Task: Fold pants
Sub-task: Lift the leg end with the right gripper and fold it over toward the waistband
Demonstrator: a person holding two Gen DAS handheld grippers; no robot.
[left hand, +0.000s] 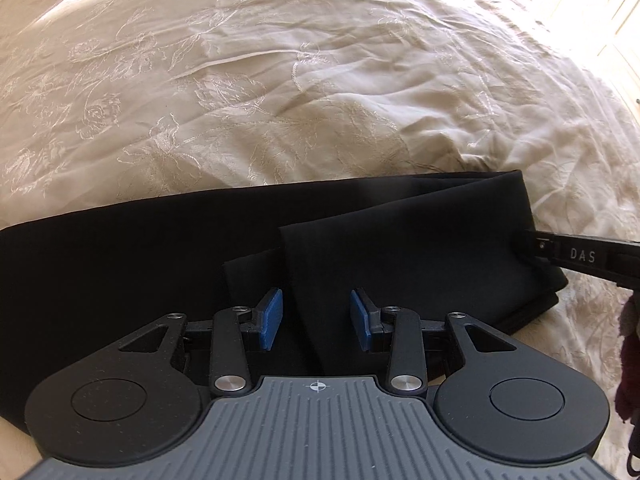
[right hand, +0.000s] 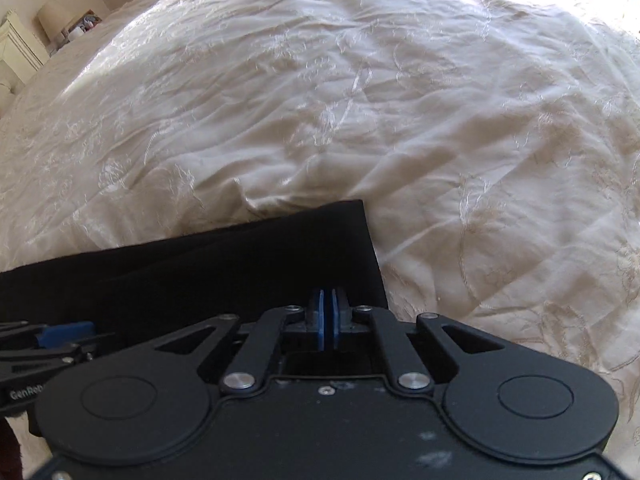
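Note:
Black pants (left hand: 120, 280) lie in a long band across the cream bedspread (left hand: 280, 80), with their right end folded back over itself. My left gripper (left hand: 316, 314) hovers open just above that fold, its blue pads (left hand: 272, 314) apart on either side of a fabric edge. My right gripper (right hand: 329, 300) is shut, pads pressed together at the right edge of the pants (right hand: 240, 264). In the left wrist view the right gripper's fingers (left hand: 536, 246) bite the folded edge from the right. The left gripper's pad (right hand: 68, 334) shows at the lower left of the right wrist view.
The embroidered, wrinkled bedspread (right hand: 400, 120) stretches far beyond the pants. A lamp and white furniture (right hand: 52, 20) stand past the bed's far left corner. A dark red sleeve (left hand: 630, 360) hangs at the right edge. Bright window light falls from the upper right.

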